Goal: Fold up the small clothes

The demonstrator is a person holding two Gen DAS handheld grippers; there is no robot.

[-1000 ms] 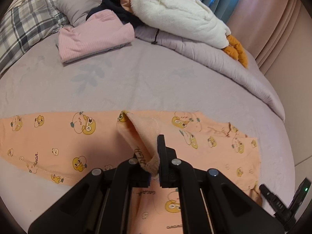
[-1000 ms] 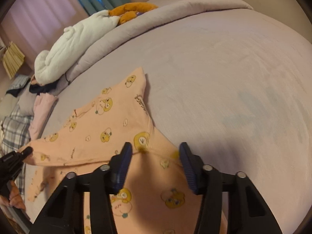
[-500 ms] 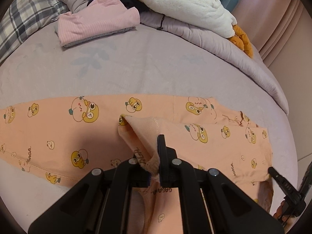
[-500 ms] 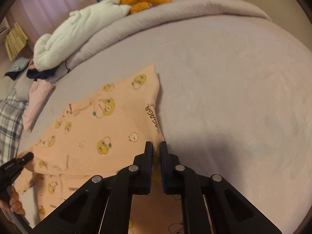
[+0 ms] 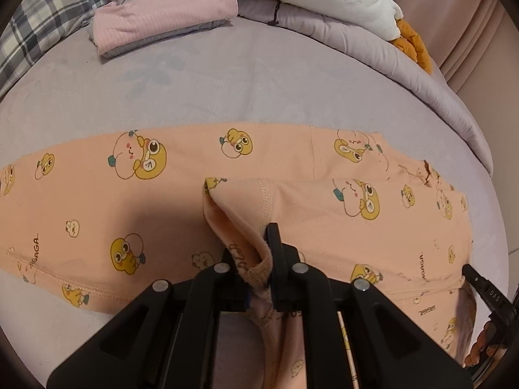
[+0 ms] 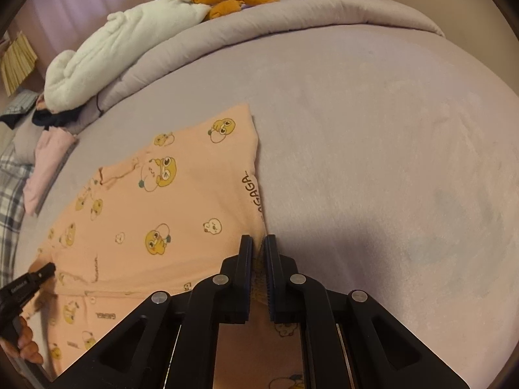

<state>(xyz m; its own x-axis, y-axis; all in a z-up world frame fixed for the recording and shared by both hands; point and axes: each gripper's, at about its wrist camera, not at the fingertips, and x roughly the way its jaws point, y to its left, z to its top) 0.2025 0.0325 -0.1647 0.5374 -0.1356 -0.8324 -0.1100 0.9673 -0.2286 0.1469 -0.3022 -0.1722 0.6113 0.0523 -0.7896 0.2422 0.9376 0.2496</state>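
On the bed (image 6: 373, 129), both jaws pinching pyjamas (image 5: 97, 194).

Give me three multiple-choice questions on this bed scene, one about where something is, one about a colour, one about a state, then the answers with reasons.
1. Where does the folded pink garment lie?
A. beside the plaid pillow
B. on the floor
C. on the orange plush toy

2. What colour is the cartoon-print garment?
A. blue
B. peach
C. green

3. How is the right gripper?
A. wide open above bare sheet
B. shut on the garment's edge
C. holding a pillow

Answers: 1 A, it rests on the bed next to the plaid. 2 B, peach cloth with yellow characters. 3 B, cloth is pinched between the pads.
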